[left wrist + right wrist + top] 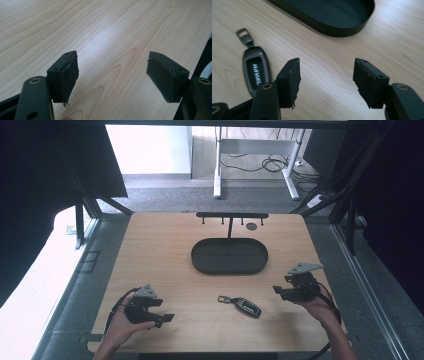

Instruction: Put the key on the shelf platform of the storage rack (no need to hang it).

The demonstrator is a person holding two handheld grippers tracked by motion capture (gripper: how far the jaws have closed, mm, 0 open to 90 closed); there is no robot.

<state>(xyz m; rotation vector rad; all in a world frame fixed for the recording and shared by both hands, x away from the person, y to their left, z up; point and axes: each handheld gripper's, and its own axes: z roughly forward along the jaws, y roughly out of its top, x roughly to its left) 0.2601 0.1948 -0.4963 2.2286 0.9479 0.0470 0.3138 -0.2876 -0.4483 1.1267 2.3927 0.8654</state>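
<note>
left tool (167, 318) gaping, empty; right tool (276, 290) parted, empty

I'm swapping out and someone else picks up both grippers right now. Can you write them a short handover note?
Left gripper: open, holds nothing, near the table's front left.
Right gripper: jaws apart, nothing between them, raised to the right of the key fob.
Haval key fob: lying flat on the table, front centre, untouched.
Black oval tray: mid-table, nothing in it, below a small hook rack.
Done: nothing moved yet by the look of it.
Left: probably grasp the fob and place it in the tray or on the rack.
</note>
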